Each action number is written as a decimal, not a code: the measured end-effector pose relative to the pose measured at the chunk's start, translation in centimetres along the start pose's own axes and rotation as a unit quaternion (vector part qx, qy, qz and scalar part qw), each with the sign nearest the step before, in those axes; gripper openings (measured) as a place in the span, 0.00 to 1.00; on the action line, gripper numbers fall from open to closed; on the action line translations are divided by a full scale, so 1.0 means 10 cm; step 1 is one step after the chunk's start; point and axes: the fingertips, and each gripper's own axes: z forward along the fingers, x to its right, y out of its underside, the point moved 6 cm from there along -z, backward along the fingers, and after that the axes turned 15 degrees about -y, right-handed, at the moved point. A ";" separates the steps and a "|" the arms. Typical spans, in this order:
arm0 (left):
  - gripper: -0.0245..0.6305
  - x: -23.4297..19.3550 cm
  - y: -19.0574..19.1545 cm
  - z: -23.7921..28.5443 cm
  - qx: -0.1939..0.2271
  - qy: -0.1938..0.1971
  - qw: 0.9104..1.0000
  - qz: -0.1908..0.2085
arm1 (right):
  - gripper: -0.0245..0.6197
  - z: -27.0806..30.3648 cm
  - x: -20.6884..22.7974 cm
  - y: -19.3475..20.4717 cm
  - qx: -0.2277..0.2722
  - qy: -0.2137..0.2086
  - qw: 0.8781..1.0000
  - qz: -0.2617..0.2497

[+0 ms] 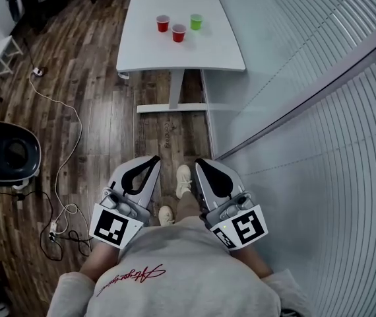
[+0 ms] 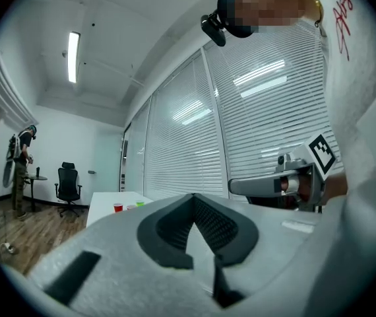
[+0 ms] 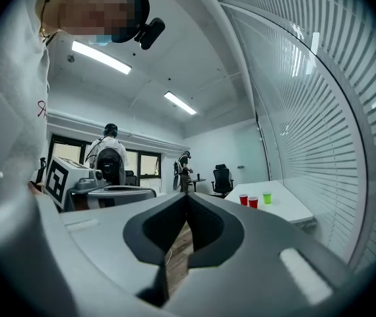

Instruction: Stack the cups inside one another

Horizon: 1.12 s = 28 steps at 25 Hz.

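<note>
Two red cups (image 1: 163, 23) (image 1: 179, 32) and a green cup (image 1: 196, 22) stand upright and apart on a white table (image 1: 175, 55) far ahead. The right gripper view shows the same red cups (image 3: 243, 199) (image 3: 253, 202) and green cup (image 3: 267, 197) small in the distance. In the left gripper view a red cup (image 2: 118, 207) and the green cup (image 2: 140, 204) are tiny. My left gripper (image 1: 154, 158) and right gripper (image 1: 200, 162) are held side by side close to my body, over the floor. Both are shut with nothing between the jaws.
A wooden floor (image 1: 95, 111) lies between me and the table. Window blinds (image 1: 320, 111) run along the right. A black chair (image 1: 6, 154) and a white cable (image 1: 62, 177) are on the left. People stand at the room's far end (image 3: 109, 157).
</note>
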 end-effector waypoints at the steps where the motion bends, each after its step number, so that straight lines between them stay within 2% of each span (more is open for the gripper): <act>1: 0.03 -0.02 -0.01 0.01 0.003 -0.004 1.000 0.001 | 0.04 0.02 0.03 -0.01 0.000 -0.002 1.000 -0.003; 13: 0.03 -0.42 -0.06 0.63 0.005 -0.048 0.999 0.015 | 0.04 0.41 0.84 -0.14 0.008 -0.019 1.000 -0.017; 28: 0.03 -0.65 -0.21 1.86 0.009 -0.045 0.998 0.032 | 0.04 0.75 2.01 -0.32 0.014 -0.024 1.000 -0.009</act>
